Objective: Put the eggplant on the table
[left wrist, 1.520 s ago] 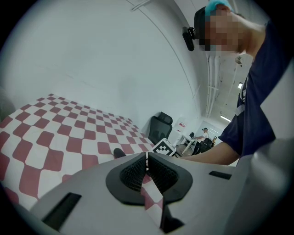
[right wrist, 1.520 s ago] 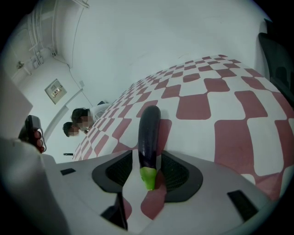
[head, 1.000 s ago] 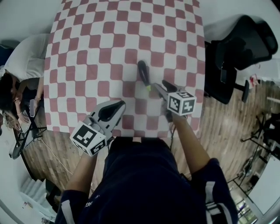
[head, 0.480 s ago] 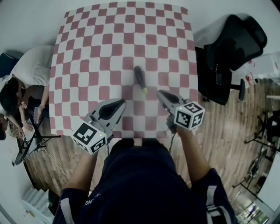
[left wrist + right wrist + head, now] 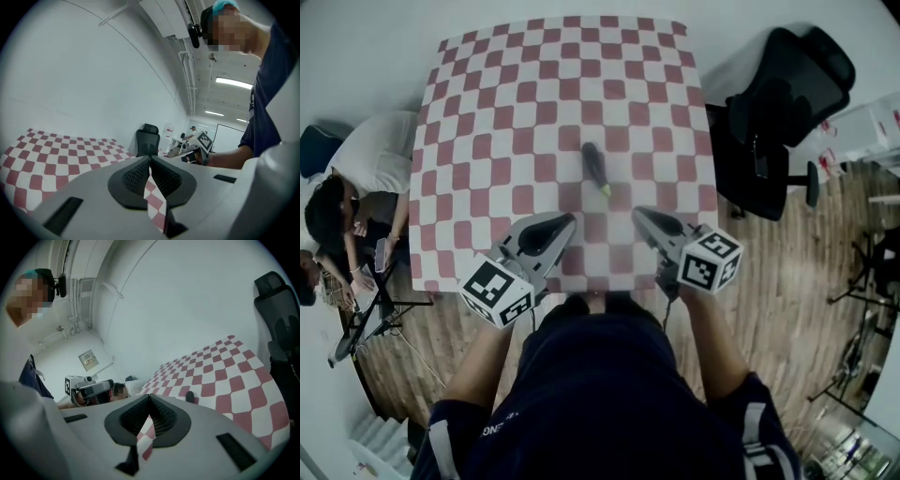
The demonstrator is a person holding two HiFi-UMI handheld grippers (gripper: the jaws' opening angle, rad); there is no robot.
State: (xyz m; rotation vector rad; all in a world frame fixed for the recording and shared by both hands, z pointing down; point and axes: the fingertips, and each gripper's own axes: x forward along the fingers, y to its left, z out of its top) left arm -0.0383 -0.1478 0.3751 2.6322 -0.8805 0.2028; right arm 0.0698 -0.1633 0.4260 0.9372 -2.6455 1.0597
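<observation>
The dark purple eggplant [image 5: 595, 168] lies on its own near the middle of the red-and-white checked table [image 5: 487, 112], green stem end towards me. My right gripper [image 5: 640, 215] is held above the near edge, back from the eggplant, its jaws shut and empty. My left gripper [image 5: 563, 223] hangs beside it on the left, also shut on nothing. In the right gripper view the jaws [image 5: 149, 396] meet at their tips and the eggplant [image 5: 190, 396] pokes up just beyond them. In the left gripper view the jaws [image 5: 150, 160] also meet.
A black office chair [image 5: 787, 94] stands off the table's right side. A person in a white top [image 5: 356, 155] sits at the left edge beside a small stand [image 5: 366, 314]. Wooden floor surrounds the table's near edge [image 5: 581, 286].
The right gripper has drawn back from the eggplant towards me, risen and shut. The eggplant stays lying on the table. The left gripper has lifted a little.
</observation>
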